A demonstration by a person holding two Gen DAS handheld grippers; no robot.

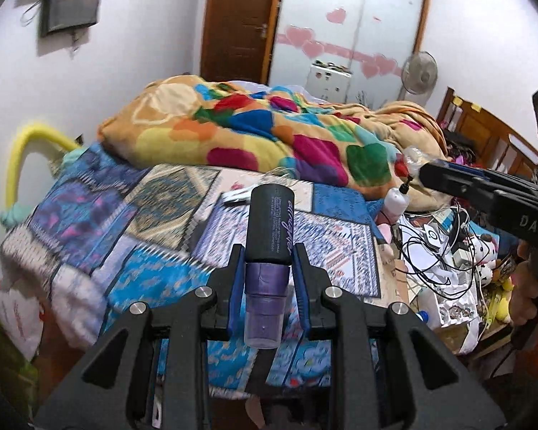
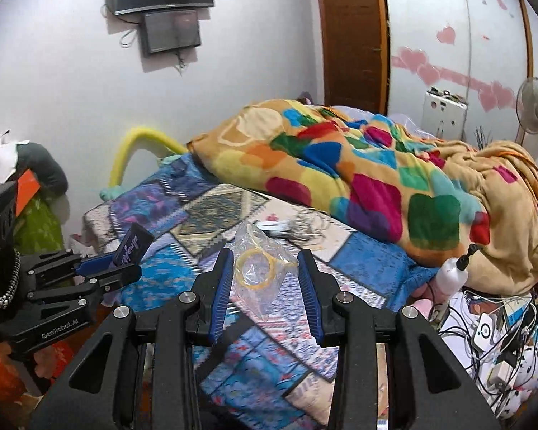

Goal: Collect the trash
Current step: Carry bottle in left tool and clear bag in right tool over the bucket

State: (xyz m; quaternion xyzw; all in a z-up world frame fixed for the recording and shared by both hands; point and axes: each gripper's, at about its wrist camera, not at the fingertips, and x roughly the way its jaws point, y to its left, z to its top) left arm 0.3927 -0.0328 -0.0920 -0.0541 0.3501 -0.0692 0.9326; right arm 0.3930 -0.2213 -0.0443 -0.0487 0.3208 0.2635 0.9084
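Jaws closed on a black spray can [image 1: 269,225] with a purple cap: through the left wrist camera we see our left gripper [image 1: 267,272] pinching it near the cap end, lifted above the patterned bedspread [image 1: 150,211], so one piece of trash looks collected. At the right edge our right gripper [image 1: 484,190] reaches in; whether the clear plastic at its tip is touched, we cannot tell. Through the right wrist camera, our right gripper [image 2: 265,272] stands wide apart with nothing clamped, its pads flanking a clear plastic bag [image 2: 260,268] holding a yellow ring; the bag lies on the bedspread [image 2: 161,200] and is not yet picked up. We see no bin. White bits beyond the bag are too blurred to name, and the cluttered cables [image 2: 484,326] may hide more.
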